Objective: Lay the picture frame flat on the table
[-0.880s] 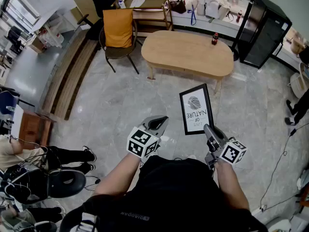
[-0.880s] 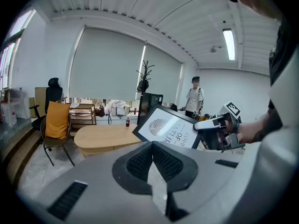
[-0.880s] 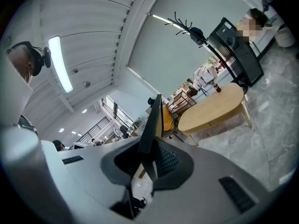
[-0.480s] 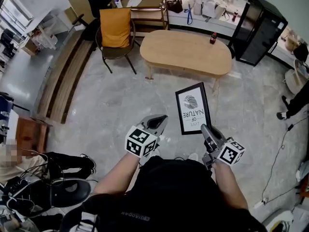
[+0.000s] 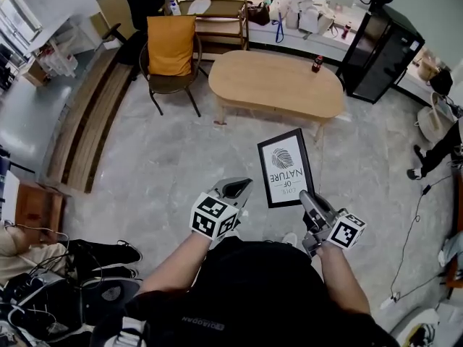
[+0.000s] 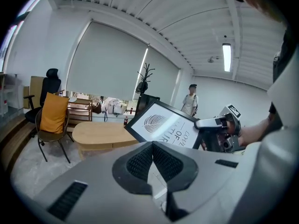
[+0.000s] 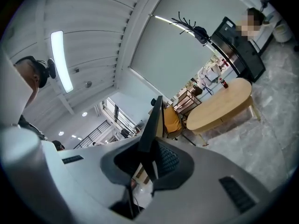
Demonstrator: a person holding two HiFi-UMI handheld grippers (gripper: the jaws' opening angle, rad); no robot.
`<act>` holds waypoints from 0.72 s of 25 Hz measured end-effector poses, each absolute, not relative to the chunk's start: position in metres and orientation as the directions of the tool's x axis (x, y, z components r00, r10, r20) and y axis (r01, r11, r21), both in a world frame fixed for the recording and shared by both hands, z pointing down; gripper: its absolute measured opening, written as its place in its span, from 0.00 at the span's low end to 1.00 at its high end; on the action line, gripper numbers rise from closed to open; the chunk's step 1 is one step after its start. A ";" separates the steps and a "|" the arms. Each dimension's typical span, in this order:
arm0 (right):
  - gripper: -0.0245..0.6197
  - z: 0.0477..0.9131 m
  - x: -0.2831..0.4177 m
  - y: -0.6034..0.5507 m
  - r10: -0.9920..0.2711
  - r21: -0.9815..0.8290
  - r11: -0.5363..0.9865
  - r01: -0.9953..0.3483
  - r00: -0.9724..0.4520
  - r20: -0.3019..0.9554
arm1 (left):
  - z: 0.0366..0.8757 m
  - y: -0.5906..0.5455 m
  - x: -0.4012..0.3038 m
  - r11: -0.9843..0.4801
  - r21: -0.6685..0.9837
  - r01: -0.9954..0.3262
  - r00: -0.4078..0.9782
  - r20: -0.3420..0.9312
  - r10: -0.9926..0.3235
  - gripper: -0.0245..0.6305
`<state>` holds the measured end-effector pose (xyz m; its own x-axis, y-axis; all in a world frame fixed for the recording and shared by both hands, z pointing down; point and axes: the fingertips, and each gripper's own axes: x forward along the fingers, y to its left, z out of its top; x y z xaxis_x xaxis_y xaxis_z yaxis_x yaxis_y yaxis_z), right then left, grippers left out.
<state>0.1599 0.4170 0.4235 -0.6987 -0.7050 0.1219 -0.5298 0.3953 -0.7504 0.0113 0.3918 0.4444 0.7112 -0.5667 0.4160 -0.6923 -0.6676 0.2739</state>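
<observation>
A black picture frame (image 5: 286, 168) with a white leaf print hangs in the air above the grey floor, short of the table. My right gripper (image 5: 304, 198) is shut on its lower right corner. In the right gripper view the frame (image 7: 152, 125) stands edge-on between the pads. From the left gripper view the frame (image 6: 161, 129) shows tilted at the right. The left gripper (image 5: 235, 189) is held beside it at the left, its jaws shut with nothing between them. The oval wooden table (image 5: 275, 84) stands ahead across the floor.
A small dark bottle (image 5: 316, 63) stands at the table's far right end. A chair with an orange cushion (image 5: 170, 49) is left of the table, a black cabinet (image 5: 375, 49) to its right. A wooden shelf (image 5: 217, 20) stands behind. A person (image 6: 190, 104) stands far off.
The frame and both grippers have drifted slightly left and forward in view as the person walks toward the table, which now looks nearer. The grip is unchanged.
</observation>
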 end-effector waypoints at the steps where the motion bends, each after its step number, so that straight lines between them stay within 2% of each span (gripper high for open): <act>1: 0.11 0.423 0.153 0.416 -0.710 -0.758 0.391 -0.523 -0.695 0.114 | 0.446 0.393 0.004 -0.669 0.288 -0.685 0.718 0.418 -0.556 0.04; 9: 0.11 0.445 0.089 0.414 -0.738 -0.794 0.292 -0.534 -0.654 0.169 | 0.462 0.391 -0.058 -0.696 0.306 -0.650 0.740 0.465 -0.487 0.04; 18: 0.11 0.450 0.077 0.392 -0.717 -0.788 0.275 -0.551 -0.664 0.213 | 0.467 0.366 -0.076 -0.667 0.325 -0.670 0.728 0.461 -0.507 0.04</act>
